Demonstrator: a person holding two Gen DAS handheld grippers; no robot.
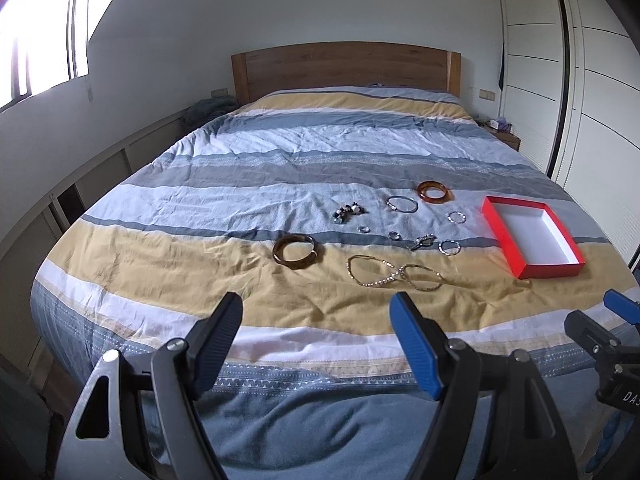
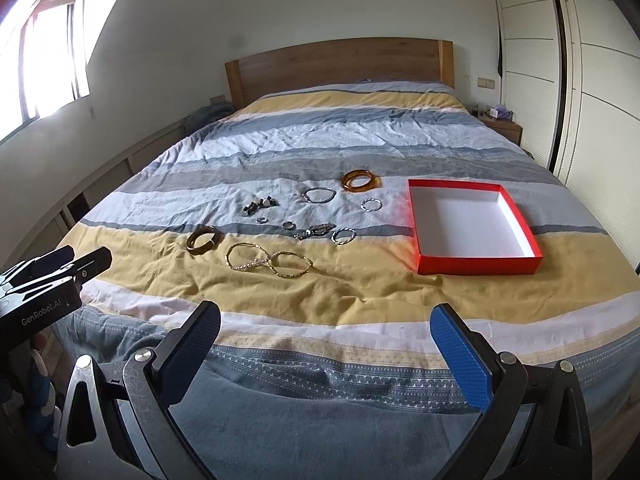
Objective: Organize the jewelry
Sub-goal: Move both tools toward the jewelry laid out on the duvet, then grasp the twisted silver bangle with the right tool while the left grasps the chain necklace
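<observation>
I am standing at the foot of the bed (image 2: 320, 292), which is lying under a duvet striped in blue, white and yellow, its wooden headboard (image 2: 340, 66) sitting far off at twelve o'clock. I am holding my left gripper (image 1: 316, 332) over the near edge of the bed with its jaws spread wide and nothing between them, and my right gripper (image 2: 326, 334) is hovering the same way, wide apart and empty.

In my right wrist view, the red box (image 2: 476, 268) is lying open at about one o'clock, its white inside bare. The jewelry is spreading out to the left of it, apart from the box. The gold chain necklace (image 2: 268, 262) is curling in a figure-eight at about eleven o'clock, nearest to me. Just beside it, farther left, the dark brown bangle (image 2: 203, 239) is resting on the yellow stripe. The amber bangle (image 2: 360, 180) is sitting farthest from me, at twelve o'clock, with a thin silver bracelet (image 2: 319, 195) just to its left. Two small silver hoops (image 2: 371, 204) (image 2: 343, 236) are lying between the amber bangle and the box's near corner. A dark beaded cluster (image 2: 260, 204) is sitting at the left end of the spread, and two small rings (image 2: 261, 220) (image 2: 288, 224) and a silver brooch-like piece (image 2: 314, 232) are lying in the middle; I cannot tell their finer details.
</observation>
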